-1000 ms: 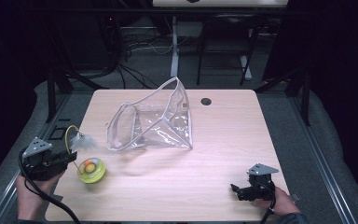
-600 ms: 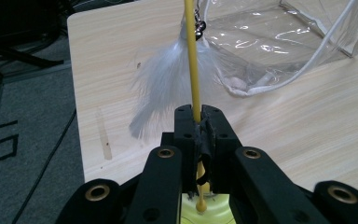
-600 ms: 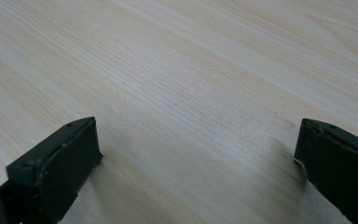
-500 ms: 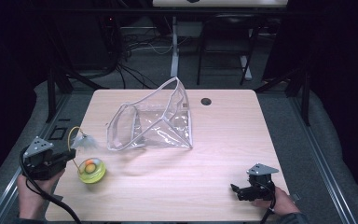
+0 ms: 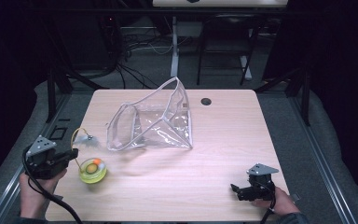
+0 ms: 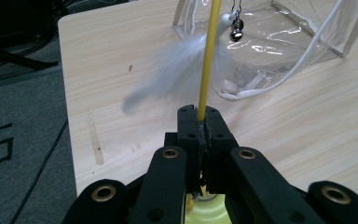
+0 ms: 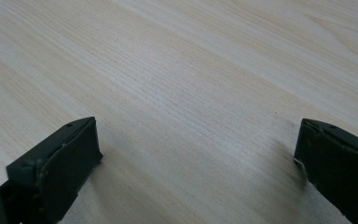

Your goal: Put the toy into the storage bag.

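High view, step: your left gripper (image 5: 70, 156) lifts the yellow wand toy (image 6: 208, 56), jaws clamped on it.
Right gripper (image 5: 237, 190): jaws apart, idle on tabletop (image 5: 223, 140).
Next: probably carry it into the clear bag (image 5: 151, 123).

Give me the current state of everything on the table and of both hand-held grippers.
Left hand-held gripper: shut on the yellow wand.
Yellow wand: upright in the jaws, feather and bell at its far end.
Yellow toy base: resting on the table.
Clear bag: lying open, mouth toward the toy.
Right hand-held gripper: open, empty, low over bare table.
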A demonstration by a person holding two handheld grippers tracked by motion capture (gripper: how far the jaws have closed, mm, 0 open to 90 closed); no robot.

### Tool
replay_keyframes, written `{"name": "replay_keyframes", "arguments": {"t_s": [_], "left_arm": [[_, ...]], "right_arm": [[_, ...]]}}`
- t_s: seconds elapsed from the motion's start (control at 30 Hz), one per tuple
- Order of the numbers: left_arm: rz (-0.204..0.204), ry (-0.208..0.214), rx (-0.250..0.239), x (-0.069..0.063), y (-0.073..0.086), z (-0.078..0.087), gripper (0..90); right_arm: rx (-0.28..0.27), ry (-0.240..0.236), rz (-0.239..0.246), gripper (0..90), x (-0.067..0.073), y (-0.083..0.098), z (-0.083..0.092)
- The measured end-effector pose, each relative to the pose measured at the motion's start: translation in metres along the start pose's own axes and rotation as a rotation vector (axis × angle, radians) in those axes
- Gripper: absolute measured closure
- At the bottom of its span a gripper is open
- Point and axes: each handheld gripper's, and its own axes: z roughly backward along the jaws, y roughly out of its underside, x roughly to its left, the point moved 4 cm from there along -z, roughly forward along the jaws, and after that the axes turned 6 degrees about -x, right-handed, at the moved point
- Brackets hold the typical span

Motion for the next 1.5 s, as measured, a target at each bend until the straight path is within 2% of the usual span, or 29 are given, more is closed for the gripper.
{"name": "replay_keyframes", "arguments": {"t_s": [0.3, 0.6, 1.07, 1.5], "left_arm": [[-0.018, 0.012, 0.011, -0.004, -0.004, -0.002, 87.6], [-0.010, 0.022, -0.004, -0.003, -0.008, 0.005, 87.6], [-0.035, 0.006, -0.001, -0.002, -0.021, 0.010, 87.6], [-0.041, 0.004, -0.011, 0.000, -0.030, 0.013, 87.6]], "right_arm": [[0.005, -0.001, 0.004, 0.0, 0.000, 0.000, 0.000], [0.001, 0.001, 0.000, 0.0, 0.000, 0.000, 0.000], [0.002, 0.002, -0.001, 0.0, 0.000, 0.000, 0.000], [0.005, 0.002, 0.001, 0.0, 0.000, 0.000, 0.000]]}}
